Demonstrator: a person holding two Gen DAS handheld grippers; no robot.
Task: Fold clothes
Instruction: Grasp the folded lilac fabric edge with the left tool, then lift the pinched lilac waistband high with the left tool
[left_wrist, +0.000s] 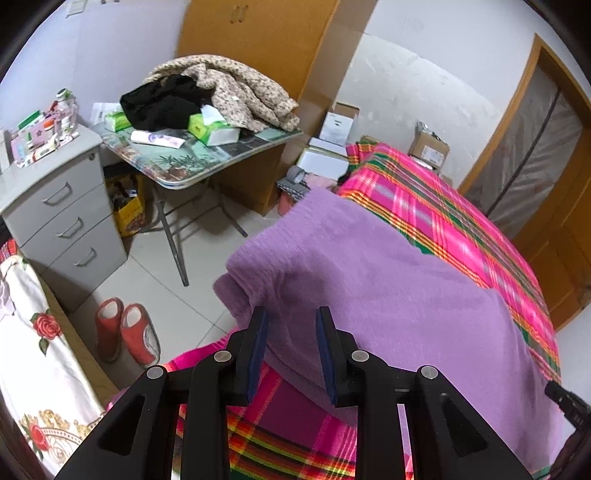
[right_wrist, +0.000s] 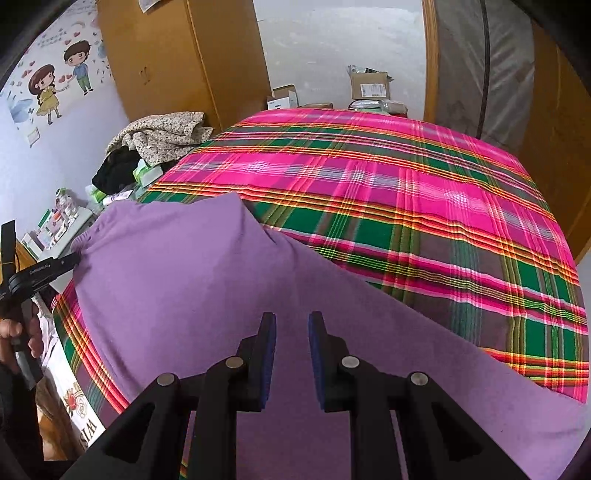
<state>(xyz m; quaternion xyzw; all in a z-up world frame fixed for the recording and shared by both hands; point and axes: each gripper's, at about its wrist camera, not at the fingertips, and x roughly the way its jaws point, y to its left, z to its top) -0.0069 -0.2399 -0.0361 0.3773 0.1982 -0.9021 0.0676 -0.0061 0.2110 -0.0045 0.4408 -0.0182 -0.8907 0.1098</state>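
- purple garment (left_wrist: 388, 280) lies on the bed (right_wrist: 424, 192), over the near-left corner of the plaid sheet; one edge is doubled over at the bed's left side
- left gripper (left_wrist: 291, 317): jaws open, nothing between them, hovering just above that doubled edge
- right gripper (right_wrist: 291, 321): jaws open, empty, over the garment's near part
- right wrist view shows the left gripper's tip touching the garment's left edge (contact only, not clamped)
- red slippers (left_wrist: 127, 332) on the floor left of the bed

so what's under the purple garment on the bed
The purple garment lies on the pink plaid bedspread, which shows all around it. Anything between them is covered.
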